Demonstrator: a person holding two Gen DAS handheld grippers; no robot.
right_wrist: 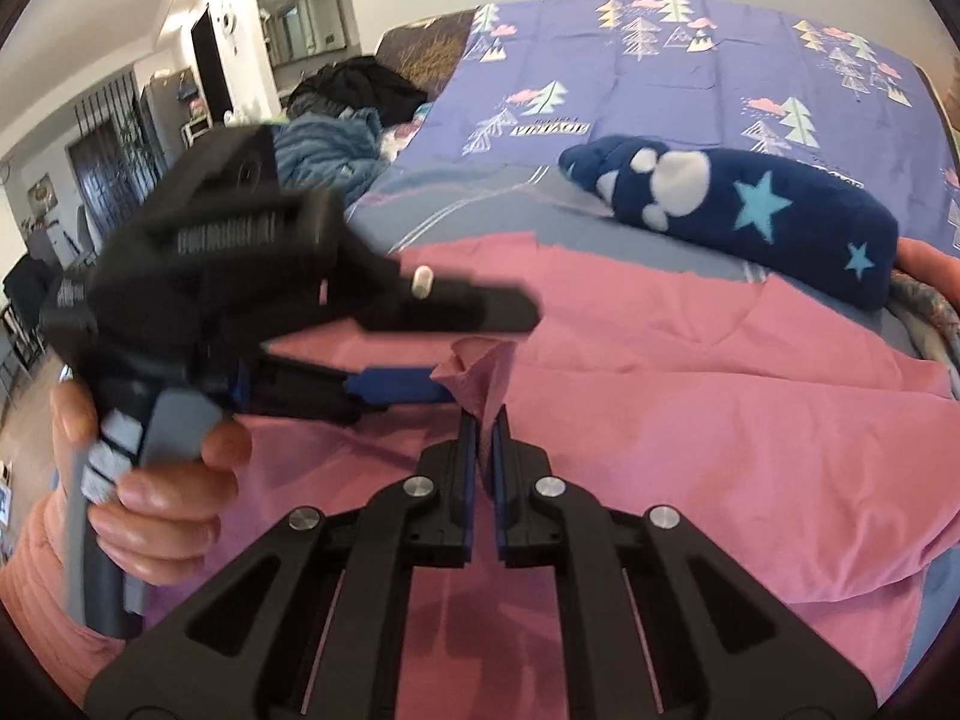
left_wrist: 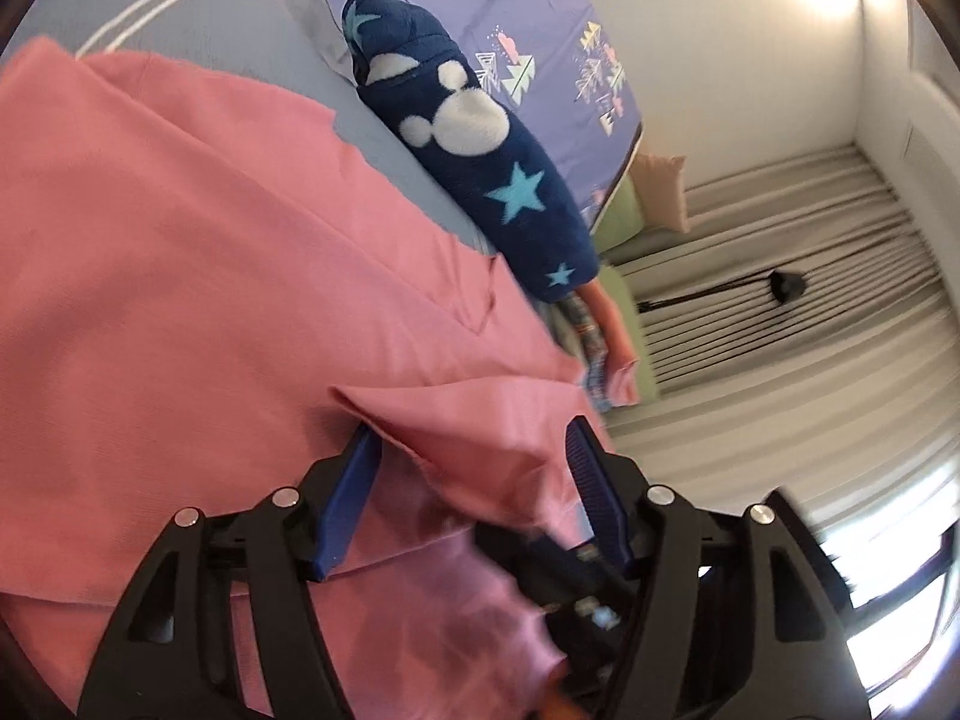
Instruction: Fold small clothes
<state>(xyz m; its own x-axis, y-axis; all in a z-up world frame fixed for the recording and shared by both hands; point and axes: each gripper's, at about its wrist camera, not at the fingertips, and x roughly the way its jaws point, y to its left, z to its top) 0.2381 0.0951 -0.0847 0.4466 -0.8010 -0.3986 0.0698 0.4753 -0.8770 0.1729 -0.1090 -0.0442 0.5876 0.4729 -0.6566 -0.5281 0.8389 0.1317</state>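
Observation:
A pink garment (left_wrist: pixel 180 252) lies spread on the bed and fills most of both views (right_wrist: pixel 690 396). My left gripper (left_wrist: pixel 471 444) is open, its blue pads (left_wrist: pixel 354 480) wide apart around a raised fold of the pink cloth (left_wrist: pixel 480 438). My right gripper (right_wrist: pixel 485 420) is shut on a lifted corner of the pink garment (right_wrist: pixel 474 372). In the right wrist view the left gripper (right_wrist: pixel 474 342) comes in from the left, held by a hand (right_wrist: pixel 156 480), its fingers around the same corner.
A dark blue fleece roll with white mouse heads and light blue stars (left_wrist: pixel 474 144) lies beyond the garment (right_wrist: pixel 750 210). A purple tree-print sheet (right_wrist: pixel 660 72) covers the bed. Curtains (left_wrist: pixel 780 300) hang at the right. More clothes (right_wrist: pixel 336 138) are piled at the back left.

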